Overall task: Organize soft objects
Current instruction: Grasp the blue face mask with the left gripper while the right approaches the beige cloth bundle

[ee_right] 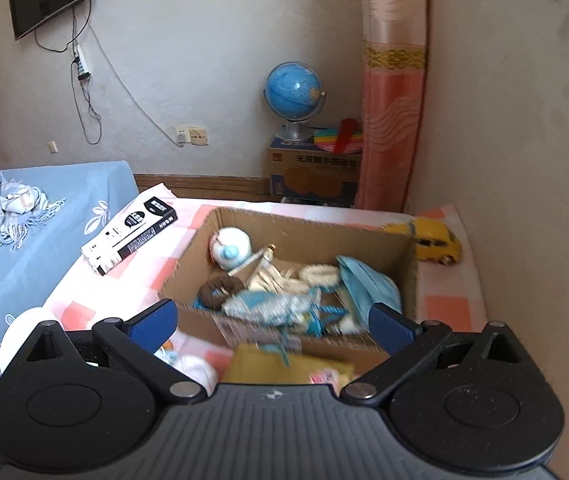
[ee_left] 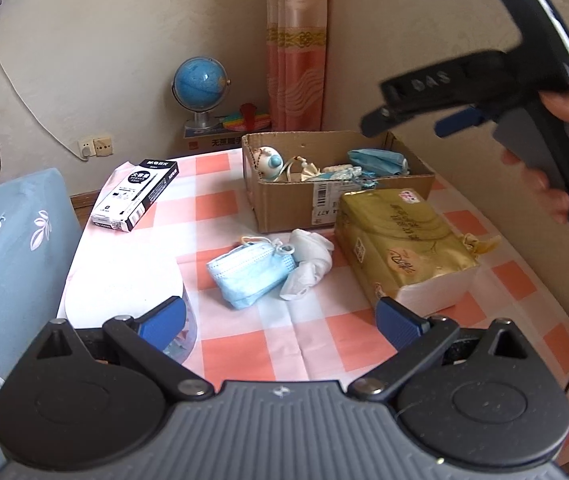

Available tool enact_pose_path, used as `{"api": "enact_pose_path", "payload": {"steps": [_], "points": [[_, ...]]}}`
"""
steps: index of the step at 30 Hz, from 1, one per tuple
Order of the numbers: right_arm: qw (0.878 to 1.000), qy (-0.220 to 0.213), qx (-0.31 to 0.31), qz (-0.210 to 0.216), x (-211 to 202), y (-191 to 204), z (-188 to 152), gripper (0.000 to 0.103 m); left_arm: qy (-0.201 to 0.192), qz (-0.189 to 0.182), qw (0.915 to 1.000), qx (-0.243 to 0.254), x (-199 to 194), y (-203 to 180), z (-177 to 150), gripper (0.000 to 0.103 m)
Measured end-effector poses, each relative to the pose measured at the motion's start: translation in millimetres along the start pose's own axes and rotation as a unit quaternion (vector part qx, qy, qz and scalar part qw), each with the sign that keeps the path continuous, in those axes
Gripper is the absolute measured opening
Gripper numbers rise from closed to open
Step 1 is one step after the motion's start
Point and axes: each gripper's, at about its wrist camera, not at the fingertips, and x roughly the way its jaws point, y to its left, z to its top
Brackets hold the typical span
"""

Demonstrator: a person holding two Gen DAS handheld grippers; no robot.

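A cardboard box (ee_left: 284, 206) stands on the checked tablecloth and holds a blue face mask (ee_left: 378, 160), a round white toy (ee_left: 270, 162) and several small soft things. In front of it lie a folded blue mask (ee_left: 250, 274) and a crumpled white cloth (ee_left: 310, 264). My left gripper (ee_left: 282, 322) hovers open just short of them, nothing between its fingers. My right gripper (ee_right: 272, 322) is open and empty over the box's (ee_right: 308, 240) near wall, where the blue mask (ee_right: 368, 284), a brown hair tie (ee_right: 220, 290) and the white toy (ee_right: 232, 250) lie. In the left wrist view a hand holds the right gripper (ee_left: 404, 118) above the box.
A gold tissue pack (ee_left: 404, 244) lies right of the loose mask. A black and white carton (ee_left: 136, 196) sits at the table's far left, a yellow toy car (ee_right: 436, 242) behind the box. A white round lid (ee_left: 124, 284) is near left; blue bedding (ee_right: 44, 232) borders the table.
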Motion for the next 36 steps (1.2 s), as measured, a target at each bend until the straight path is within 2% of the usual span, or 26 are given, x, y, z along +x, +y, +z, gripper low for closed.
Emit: {"api": "enact_pose_path", "payload": {"steps": [9, 13, 19, 24, 31, 36], "points": [[0.998, -0.033, 0.024, -0.050, -44, -8, -56, 0.103, -0.012, -0.026, 0.9994, -0.017, -1, 4, -2, 0.101], [0.996, -0.039, 0.035, -0.071, -57, -11, -83, 0.103, -0.006, -0.012, 0.9999, 0.005, 4, -1, 0, 0.101], [0.995, -0.026, 0.039, -0.084, -64, -19, -111, 0.103, 0.010, -0.041, 0.9977, 0.053, 15, 0, 13, 0.101], [0.996, -0.015, 0.047, -0.080, -64, -26, -127, 0.103, 0.042, -0.060, 0.9902, 0.119, 31, -2, 35, 0.101], [0.995, -0.010, 0.054, -0.084, -60, -36, -133, 0.103, 0.080, -0.056, 0.9757, 0.196, 61, 0, 68, 0.096], [0.994, -0.013, 0.081, -0.076, -60, -49, -136, 0.103, 0.109, -0.045, 0.9649, 0.235, 85, 3, 78, 0.074]]}}
